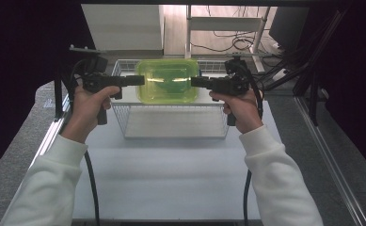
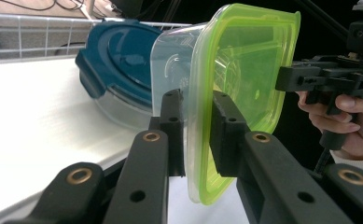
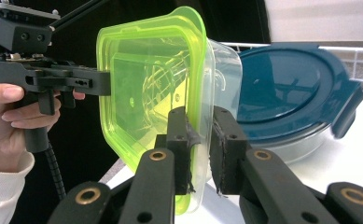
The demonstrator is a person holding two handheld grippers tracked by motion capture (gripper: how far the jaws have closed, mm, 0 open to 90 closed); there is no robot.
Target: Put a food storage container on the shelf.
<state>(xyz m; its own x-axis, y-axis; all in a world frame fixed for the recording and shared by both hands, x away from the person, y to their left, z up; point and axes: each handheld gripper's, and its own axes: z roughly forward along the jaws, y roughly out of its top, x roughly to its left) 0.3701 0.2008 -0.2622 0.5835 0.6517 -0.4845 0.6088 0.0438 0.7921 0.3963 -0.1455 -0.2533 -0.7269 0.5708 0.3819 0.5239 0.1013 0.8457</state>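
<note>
**Green-lidded box held from both ends above the wire basket**

The clear box with the green lid (image 1: 167, 80) hangs in the air over the far part of the wire basket (image 1: 171, 123), level in the high view, well clear of the basket's front rim. The left tongs (image 1: 138, 80) are clamped on the rim at its left end and the right tongs (image 1: 195, 81) are clamped on the rim at its right end. In the left gripper view the pads sit either side of the lid's edge (image 2: 202, 135), one against the clear wall, the other against the green top. The right gripper view shows the same pinch from the other end, the lid's lip (image 3: 195, 121) squeezed between the two pads.

Below and behind the held box lies a round container with a dark blue clip lid (image 2: 118, 60), resting on the basket's white floor, close to the box but not touching it as far as can be told. The white tabletop (image 1: 171, 174) in front of the basket is open room. Dark panels stand on both sides, and a metal rail runs along the right edge.

No brand, label or writing can be read on either container.

Both hands grip the handles upright, forearms in white sleeves (image 1: 44, 183) coming in from below, the tongs pointing inward at each other on one level.
</note>
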